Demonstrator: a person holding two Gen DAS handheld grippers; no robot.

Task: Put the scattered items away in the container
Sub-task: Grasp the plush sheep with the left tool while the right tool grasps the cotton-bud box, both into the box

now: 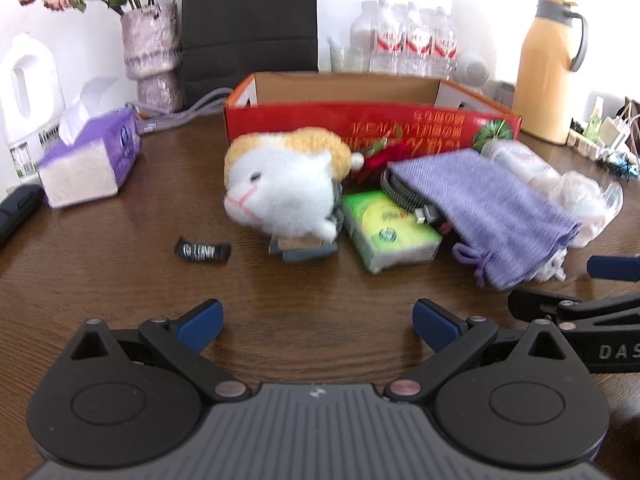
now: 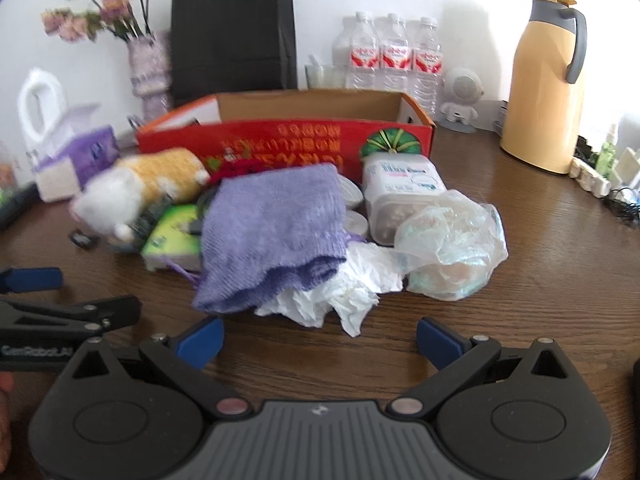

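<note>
An open red cardboard box (image 1: 360, 120) (image 2: 288, 138) stands at the back of the brown table. In front of it lie a white and orange plush toy (image 1: 280, 188) (image 2: 132, 196), a green packet (image 1: 390, 234) (image 2: 174, 236), a purple knit pouch (image 1: 488, 208) (image 2: 276, 232) with a cable poking out, crumpled white tissue (image 2: 336, 292), a clear plastic bag (image 2: 452, 240), a white tub (image 2: 400, 184) and a small black spring clip (image 1: 203, 251). My left gripper (image 1: 318, 322) is open, short of the plush toy. My right gripper (image 2: 320, 338) is open just before the tissue.
A purple tissue box (image 1: 92, 160) and a white jug (image 1: 28, 84) stand at the left. A vase of dried flowers (image 1: 152, 52), a black bag (image 1: 248, 20), water bottles (image 2: 392, 56) and a yellow thermos (image 2: 548, 84) line the back. Chargers clutter the right edge.
</note>
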